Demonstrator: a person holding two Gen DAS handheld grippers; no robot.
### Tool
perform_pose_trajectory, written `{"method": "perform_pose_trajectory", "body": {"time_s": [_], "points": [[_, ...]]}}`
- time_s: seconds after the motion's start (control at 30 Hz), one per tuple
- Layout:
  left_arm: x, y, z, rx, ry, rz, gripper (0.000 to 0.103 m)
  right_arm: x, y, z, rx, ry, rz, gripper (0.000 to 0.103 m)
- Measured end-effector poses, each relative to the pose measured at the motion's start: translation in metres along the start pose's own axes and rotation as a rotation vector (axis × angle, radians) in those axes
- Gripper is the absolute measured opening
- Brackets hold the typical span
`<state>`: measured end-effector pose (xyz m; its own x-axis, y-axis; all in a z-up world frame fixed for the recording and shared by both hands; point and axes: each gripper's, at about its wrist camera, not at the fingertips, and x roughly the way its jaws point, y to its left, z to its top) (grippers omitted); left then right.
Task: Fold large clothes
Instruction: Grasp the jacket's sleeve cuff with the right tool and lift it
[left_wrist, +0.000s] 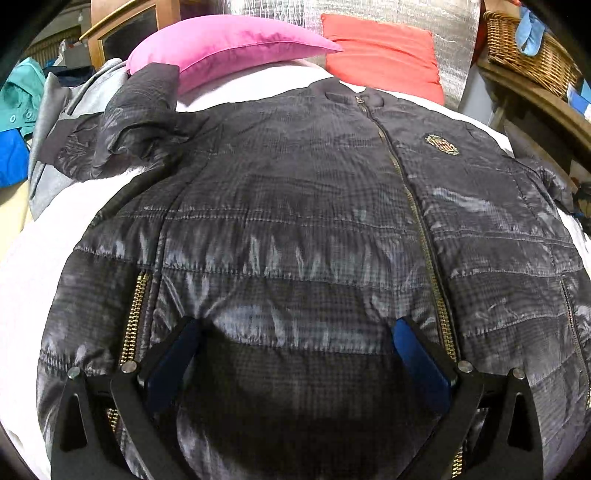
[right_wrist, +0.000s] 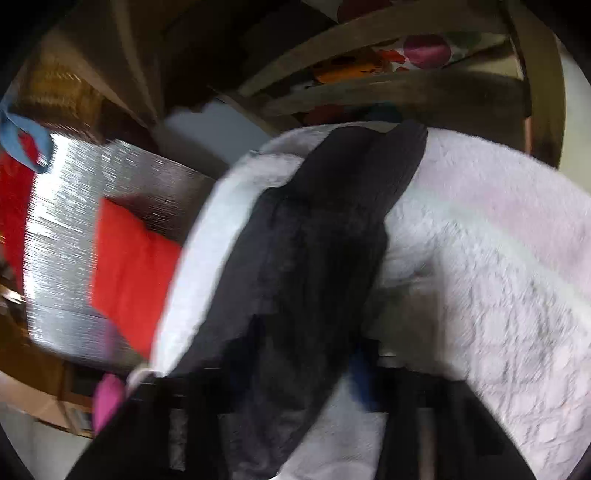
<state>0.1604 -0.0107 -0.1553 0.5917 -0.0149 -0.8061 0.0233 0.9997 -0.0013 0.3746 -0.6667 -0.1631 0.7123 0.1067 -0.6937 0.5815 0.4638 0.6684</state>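
Dark quilted jacket lies front-up, zipped, crest badge on chest, flat on the white fleece blanket, collar toward the pink pillow. Left gripper spread wide over the hem. Right gripper pinched onto its sleeve; view blurred.

White fleece bed, pillows, wicker basket.
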Motion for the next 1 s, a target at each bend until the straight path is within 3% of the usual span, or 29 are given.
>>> {"method": "perform_pose_trajectory", "body": {"time_s": [0.03,0.17,0.27,0.43,0.53,0.6,0.63,0.67,0.7,0.83,1.0], "points": [[0.000,0.000,0.000,0.003,-0.005,0.002,0.103,-0.003,0.007,0.001,-0.026,0.001,0.007,0.009],[-0.001,-0.002,-0.001,0.002,-0.019,0.001,0.103,-0.043,0.087,-0.014,-0.276,-0.077,0.012,0.009],[-0.003,-0.001,-0.002,-0.002,-0.026,-0.006,0.103,-0.077,0.173,-0.052,-0.470,-0.110,0.103,0.009],[0.000,0.000,-0.002,-0.011,-0.040,-0.023,0.103,-0.101,0.289,-0.175,-0.749,-0.079,0.266,0.009],[-0.003,0.001,-0.005,-0.013,-0.042,-0.026,0.103,-0.081,0.320,-0.255,-0.860,0.021,0.291,0.009],[-0.004,0.001,-0.005,-0.015,-0.041,-0.028,0.103,-0.054,0.326,-0.294,-0.900,0.101,0.254,0.020],[-0.004,0.001,-0.005,-0.015,-0.041,-0.028,0.103,-0.036,0.325,-0.315,-0.921,0.162,0.213,0.041],[-0.004,0.001,-0.006,-0.016,-0.041,-0.030,0.103,-0.020,0.321,-0.335,-0.937,0.210,0.167,0.069],[-0.005,0.001,-0.006,-0.017,-0.040,-0.032,0.103,-0.011,0.315,-0.351,-0.943,0.242,0.142,0.074],[-0.005,0.001,-0.006,-0.018,-0.038,-0.032,0.103,0.002,0.290,-0.379,-0.935,0.308,0.076,0.075],[-0.004,-0.001,-0.005,-0.013,-0.032,-0.020,0.103,-0.021,0.269,-0.350,-0.866,0.248,0.087,0.076]]}}
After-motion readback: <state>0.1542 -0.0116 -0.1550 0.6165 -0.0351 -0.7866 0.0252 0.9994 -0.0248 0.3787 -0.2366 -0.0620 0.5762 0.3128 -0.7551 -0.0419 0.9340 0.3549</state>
